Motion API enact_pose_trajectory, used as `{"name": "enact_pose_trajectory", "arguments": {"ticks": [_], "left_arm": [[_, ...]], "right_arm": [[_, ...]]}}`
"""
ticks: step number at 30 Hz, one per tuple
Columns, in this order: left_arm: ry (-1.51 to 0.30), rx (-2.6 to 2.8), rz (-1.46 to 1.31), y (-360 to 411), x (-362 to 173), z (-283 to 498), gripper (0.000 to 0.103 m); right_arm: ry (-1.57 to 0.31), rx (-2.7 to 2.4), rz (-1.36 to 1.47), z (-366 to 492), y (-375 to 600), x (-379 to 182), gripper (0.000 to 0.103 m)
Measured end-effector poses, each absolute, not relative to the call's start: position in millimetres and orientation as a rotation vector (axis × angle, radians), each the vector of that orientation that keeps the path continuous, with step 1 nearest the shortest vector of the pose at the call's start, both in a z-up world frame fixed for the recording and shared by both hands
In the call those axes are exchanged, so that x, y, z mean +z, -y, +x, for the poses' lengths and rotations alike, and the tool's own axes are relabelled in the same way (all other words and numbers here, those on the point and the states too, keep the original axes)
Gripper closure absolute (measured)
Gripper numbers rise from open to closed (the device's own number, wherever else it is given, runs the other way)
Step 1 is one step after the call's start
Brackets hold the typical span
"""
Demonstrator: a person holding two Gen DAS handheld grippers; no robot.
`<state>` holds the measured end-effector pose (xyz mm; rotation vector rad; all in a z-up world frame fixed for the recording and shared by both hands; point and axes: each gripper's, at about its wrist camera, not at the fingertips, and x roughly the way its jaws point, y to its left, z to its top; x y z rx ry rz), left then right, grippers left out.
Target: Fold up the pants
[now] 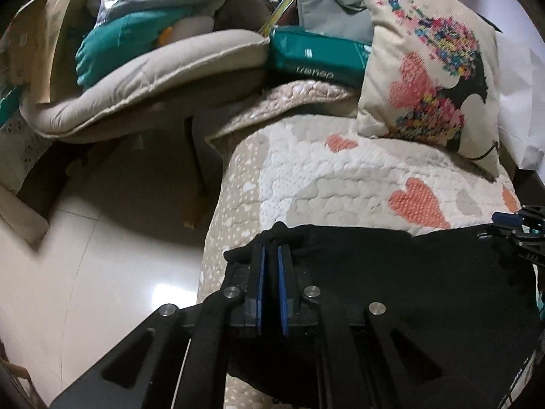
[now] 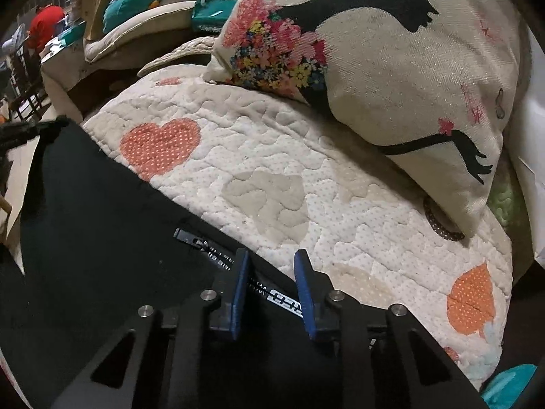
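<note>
Jaws of the left gripper (image 1: 271, 248) are clamped on a bunched corner of the black pants (image 1: 408, 272), while those of the right gripper (image 2: 272, 262) stand apart, straddling the waistband edge with its white-lettered label. Dark and mostly flat, the pants lie along the near edge of the heart-patterned quilt (image 2: 272, 170) on the bed. A floral pillow (image 2: 391, 68) sits just beyond, and a beige cushion (image 1: 153, 68) lies off to the left.
</note>
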<state>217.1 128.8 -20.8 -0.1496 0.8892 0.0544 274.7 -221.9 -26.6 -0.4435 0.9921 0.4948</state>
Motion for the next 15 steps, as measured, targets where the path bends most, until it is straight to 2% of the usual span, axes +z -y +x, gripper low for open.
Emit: {"name": "enact_pose_trajectory", "arguments": {"ticks": [6, 7, 10, 11, 12, 14, 15], "left_arm": [[-0.89, 0.042, -0.181, -133, -20, 215, 0.096], [-0.892, 0.041, -0.183, -134, -21, 215, 0.096], [-0.901, 0.044, -0.174, -133, -25, 215, 0.096], [-0.901, 0.048, -0.168, -133, -25, 215, 0.096], [-0.898, 0.054, -0.161, -133, -24, 215, 0.096], [-0.888, 0.058, -0.158, -133, -22, 214, 0.096], [-0.882, 0.059, -0.162, -133, -19, 213, 0.096]], "right_arm": [[-0.998, 0.507, -0.475, 269, 223, -25, 0.073], [-1.002, 0.508, -0.492, 268, 221, -27, 0.07], [-1.03, 0.524, -0.565, 266, 212, -40, 0.052], [-1.029, 0.521, -0.579, 265, 209, -42, 0.051], [-1.03, 0.519, -0.593, 263, 206, -45, 0.054], [-1.028, 0.531, -0.598, 260, 203, -42, 0.077], [-1.03, 0.533, -0.597, 258, 202, -41, 0.079]]}}
